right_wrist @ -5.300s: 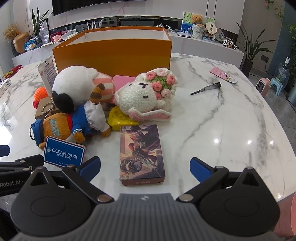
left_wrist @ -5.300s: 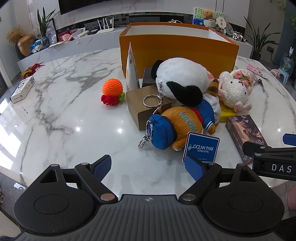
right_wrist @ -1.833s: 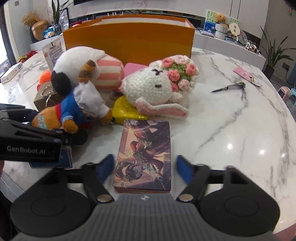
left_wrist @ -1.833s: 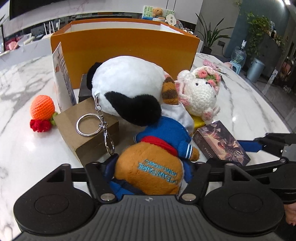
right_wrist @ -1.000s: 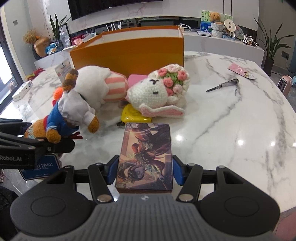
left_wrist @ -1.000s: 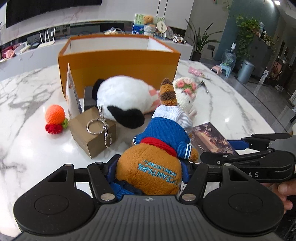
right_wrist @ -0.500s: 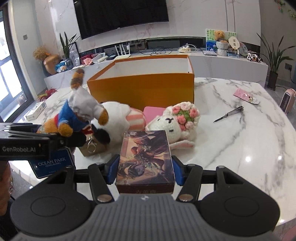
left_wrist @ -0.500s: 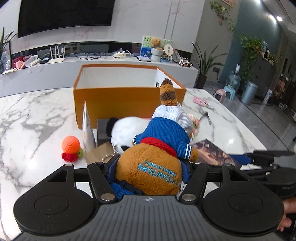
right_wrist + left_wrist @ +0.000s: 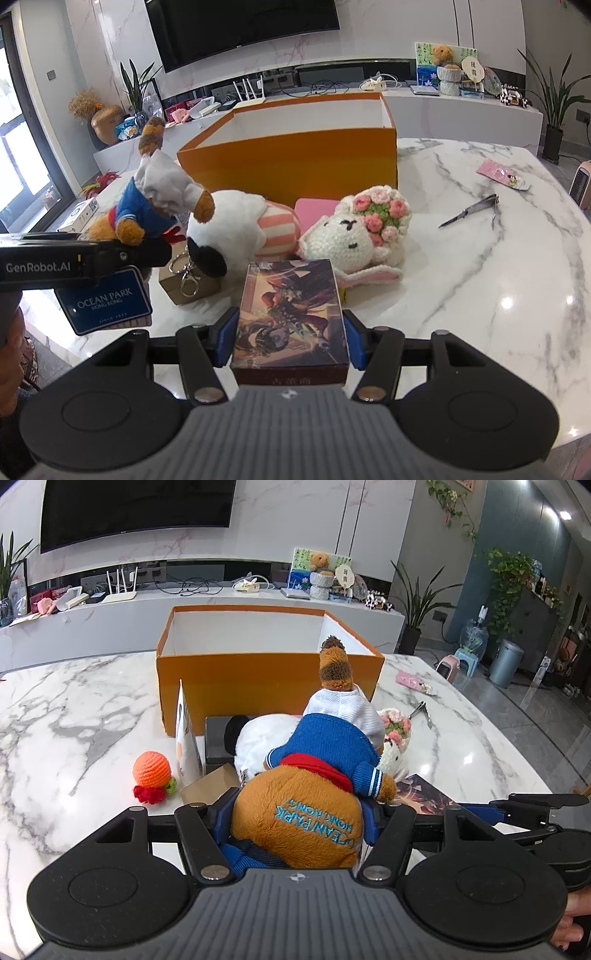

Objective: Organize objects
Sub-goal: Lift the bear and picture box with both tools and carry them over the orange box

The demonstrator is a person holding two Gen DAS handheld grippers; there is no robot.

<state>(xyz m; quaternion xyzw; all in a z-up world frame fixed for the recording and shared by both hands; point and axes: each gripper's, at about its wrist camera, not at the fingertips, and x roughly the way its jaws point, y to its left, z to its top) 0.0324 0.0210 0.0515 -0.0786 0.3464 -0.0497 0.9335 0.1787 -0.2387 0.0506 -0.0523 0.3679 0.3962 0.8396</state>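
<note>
My left gripper (image 9: 295,812) is shut on a brown sailor plush toy (image 9: 306,812) with a blue jacket, held above the marble table; it also shows in the right wrist view (image 9: 147,210), with its blue Ocean Park tag (image 9: 105,301) hanging below. My right gripper (image 9: 290,332) is shut on an illustrated card box (image 9: 290,314), lifted off the table. The open orange box (image 9: 258,672) stands behind the pile and also shows in the right wrist view (image 9: 314,162). A white plush (image 9: 240,225) and a crocheted bunny (image 9: 358,232) lie in front of it.
An orange crocheted ball (image 9: 151,771), a small brown carton (image 9: 192,282) with a keyring, a standing card (image 9: 186,738) and a black box (image 9: 218,738) sit left of the plush pile. Nail clippers (image 9: 469,212) and a pink card (image 9: 504,177) lie at right.
Both grippers closed, the left on the sailor plush and the right on the card box, then lifted them off the table; the view has risen so the orange box's inside shows.
</note>
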